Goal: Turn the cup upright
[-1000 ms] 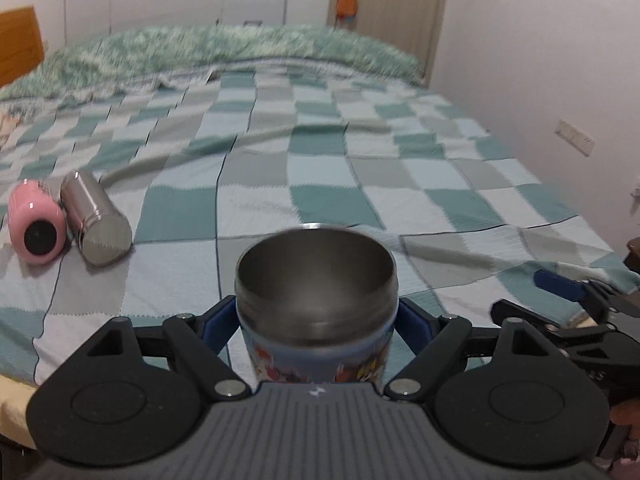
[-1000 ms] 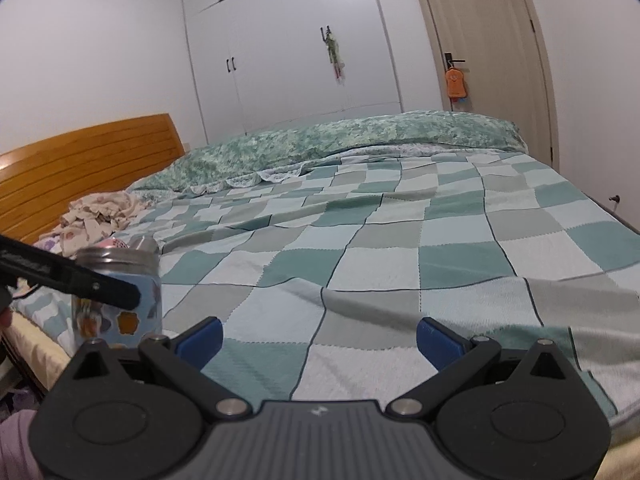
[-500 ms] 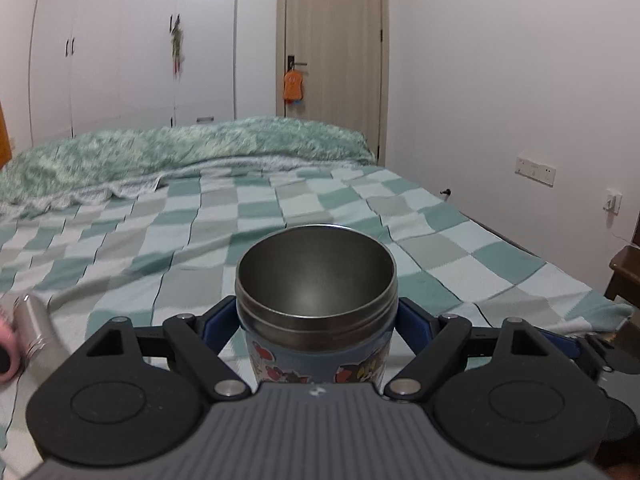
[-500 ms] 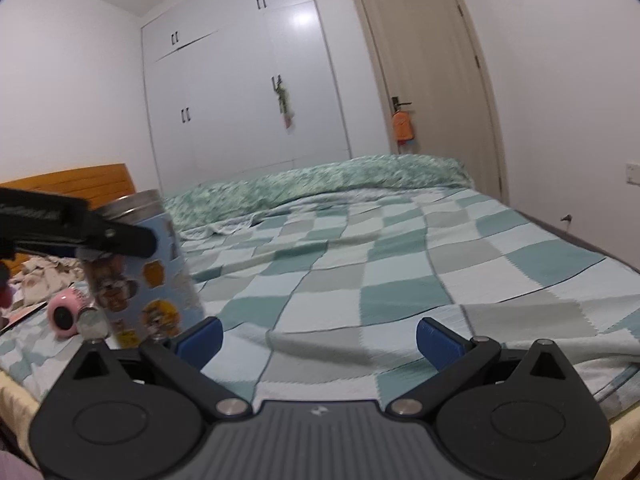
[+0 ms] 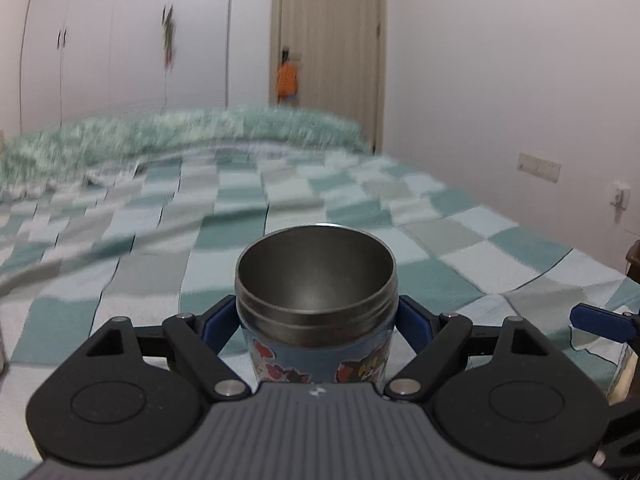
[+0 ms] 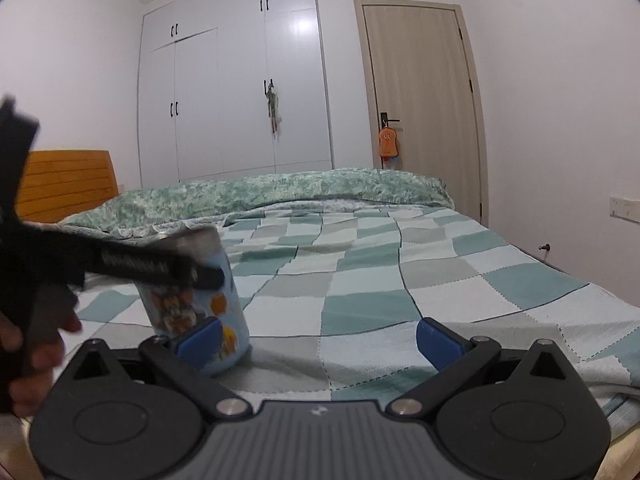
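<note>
The cup [image 5: 316, 304] is stainless steel with a blue sleeve of cartoon stickers. My left gripper [image 5: 316, 316] is shut on it just below the rim, mouth up and open towards the camera. In the right wrist view the cup [image 6: 200, 300] stands slightly tilted with its base at or just above the checked blanket, the left gripper's black arm [image 6: 132, 266] across its upper part. My right gripper [image 6: 320, 332] is open and empty, its left blue fingertip [image 6: 200, 338] in front of the cup's base.
The bed's teal, grey and white checked blanket [image 6: 400, 280] spreads ahead, with a green patterned quilt [image 6: 280, 192] at its far end. A wooden headboard [image 6: 60, 184] is at the left, a white wardrobe [image 6: 240, 100] and a door [image 6: 424, 112] behind.
The left gripper has swung with the cup, blurring the room, and brought it down towards the blanket. The right gripper has moved closer to the cup. The flasks at the left have left view.
</note>
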Available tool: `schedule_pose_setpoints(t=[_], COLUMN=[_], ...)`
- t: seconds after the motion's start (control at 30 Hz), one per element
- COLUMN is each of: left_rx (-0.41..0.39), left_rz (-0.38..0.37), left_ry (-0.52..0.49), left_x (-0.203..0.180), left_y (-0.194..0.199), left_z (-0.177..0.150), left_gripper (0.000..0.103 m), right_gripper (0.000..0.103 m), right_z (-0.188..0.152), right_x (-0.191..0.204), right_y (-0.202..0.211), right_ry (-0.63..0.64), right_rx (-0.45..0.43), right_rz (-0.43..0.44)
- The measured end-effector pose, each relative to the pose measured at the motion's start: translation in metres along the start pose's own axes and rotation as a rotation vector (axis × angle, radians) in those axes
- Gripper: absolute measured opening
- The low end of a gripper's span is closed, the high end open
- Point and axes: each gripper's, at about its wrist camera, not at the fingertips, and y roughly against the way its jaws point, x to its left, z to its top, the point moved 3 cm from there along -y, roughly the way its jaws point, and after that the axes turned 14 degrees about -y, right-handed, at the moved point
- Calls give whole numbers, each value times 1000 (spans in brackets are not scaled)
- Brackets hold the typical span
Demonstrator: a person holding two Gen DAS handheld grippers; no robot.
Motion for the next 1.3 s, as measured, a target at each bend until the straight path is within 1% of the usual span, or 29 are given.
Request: schedule_pose_setpoints(t=[0.1, 0.13, 0.17, 0.2, 0.23, 0.27, 0.47, 0.57, 0.73, 0.87, 1.1, 1.2, 1.3], left_rx=[1, -4, -26, -60, -94, -112, -171, -194, -201, -195, -165, -174, -186], left_rz=[3, 9, 21, 34, 49, 55, 129, 161, 221, 257, 297, 321, 348], left_ry=[-24, -30, -34, -34, -33, -34, -37, -18, -21, -20, 20, 35, 45], left_x=[-3, -3, -2, -1, 1, 3, 24, 38, 59, 72, 84, 86, 86], left_y=[0, 2, 8, 14, 23, 32, 89, 124, 177, 205, 231, 236, 239], left_z=[2, 2, 4, 5, 7, 11, 24, 18, -5, -30, -75, -93, -110], left_gripper=[87, 94, 100, 103, 103, 103, 103, 103, 103, 103, 103, 103, 103], right_gripper=[103, 103, 103, 103, 103, 103, 103, 103, 103, 103, 103, 103, 103], right_z=[0, 0, 0, 0, 0, 1, 7, 8, 1, -12, -37, -44, -49], right_x=[-1, -1, 0, 0, 0, 1, 18, 35, 65, 86, 109, 115, 120], right_y=[1, 1, 1, 2, 2, 4, 23, 37, 55, 67, 82, 89, 93], right_ry=[-3, -3, -2, -1, 1, 4, 27, 40, 76, 86, 146, 164, 179], right_rx=[0, 1, 1, -2, -7, -13, -54, -68, -71, -76, -96, -124, -132], right_rz=[-1, -3, -4, -3, -1, 1, 34, 64, 109, 144, 146, 145, 145])
